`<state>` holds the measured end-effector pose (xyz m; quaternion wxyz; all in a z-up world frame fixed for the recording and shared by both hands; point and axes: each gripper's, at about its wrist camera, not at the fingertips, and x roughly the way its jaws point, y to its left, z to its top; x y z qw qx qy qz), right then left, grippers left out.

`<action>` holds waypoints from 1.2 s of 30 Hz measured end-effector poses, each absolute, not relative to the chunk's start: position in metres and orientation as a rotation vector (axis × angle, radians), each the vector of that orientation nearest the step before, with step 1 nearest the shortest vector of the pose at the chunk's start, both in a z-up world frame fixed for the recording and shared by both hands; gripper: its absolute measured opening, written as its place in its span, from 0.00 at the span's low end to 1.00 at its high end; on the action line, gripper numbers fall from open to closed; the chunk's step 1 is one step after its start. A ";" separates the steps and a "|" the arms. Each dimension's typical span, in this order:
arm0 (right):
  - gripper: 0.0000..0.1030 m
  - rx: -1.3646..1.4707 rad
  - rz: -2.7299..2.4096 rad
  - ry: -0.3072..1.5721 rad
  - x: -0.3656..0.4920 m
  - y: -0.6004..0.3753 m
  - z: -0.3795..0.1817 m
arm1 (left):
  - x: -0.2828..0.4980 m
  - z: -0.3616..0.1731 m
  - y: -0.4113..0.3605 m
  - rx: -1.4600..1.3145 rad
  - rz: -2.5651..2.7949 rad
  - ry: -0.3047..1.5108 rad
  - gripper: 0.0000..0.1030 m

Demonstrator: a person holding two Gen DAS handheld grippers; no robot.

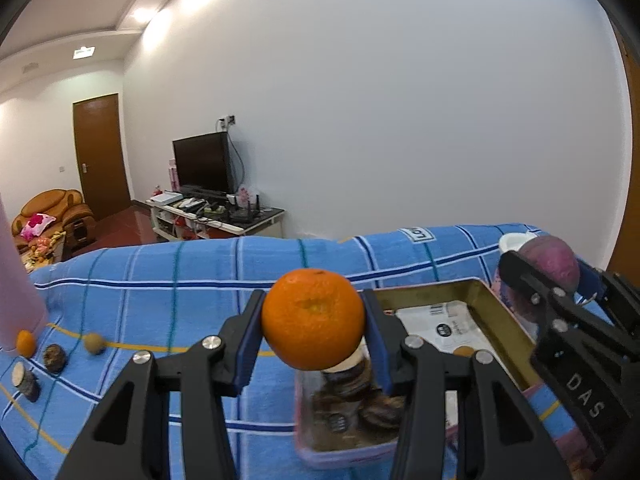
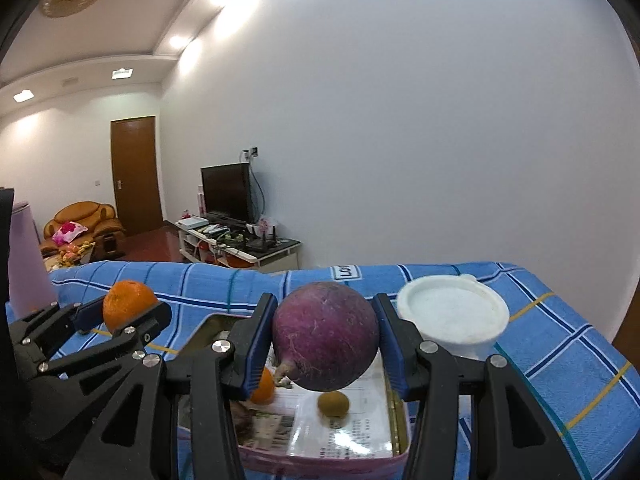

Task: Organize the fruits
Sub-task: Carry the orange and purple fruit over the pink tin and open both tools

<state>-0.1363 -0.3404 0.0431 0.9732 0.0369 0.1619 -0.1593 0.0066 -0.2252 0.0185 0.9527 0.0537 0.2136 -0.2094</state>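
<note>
Clamped in my left gripper (image 1: pixel 314 320) is an orange (image 1: pixel 313 318); my right gripper (image 2: pixel 326 338) pinches a purple radish (image 2: pixel 326 336). Both hang over the open tin (image 2: pixel 394 408). I'd lower first, then release gently.

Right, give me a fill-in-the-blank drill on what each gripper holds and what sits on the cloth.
1. The left gripper is clamped on an ____.
2. The purple root vegetable is held by the ____ gripper.
3. The round white lidded container stands on a ____ checked cloth.
4. Under the held vegetable, a small brown fruit lies inside the ____.

Missing words: orange; right; blue; tin
</note>
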 end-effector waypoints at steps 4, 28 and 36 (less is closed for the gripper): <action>0.50 0.083 -0.337 0.371 -0.127 -0.351 0.038 | 0.009 0.014 -0.241 0.128 -0.442 0.443 0.47; 0.50 0.156 -0.260 0.623 -0.082 -0.365 -0.004 | 0.037 -0.005 -0.246 0.126 -0.434 0.579 0.47; 0.50 0.274 -0.203 0.596 -0.088 -0.376 0.000 | 0.039 -0.004 -0.241 0.106 -0.462 0.577 0.47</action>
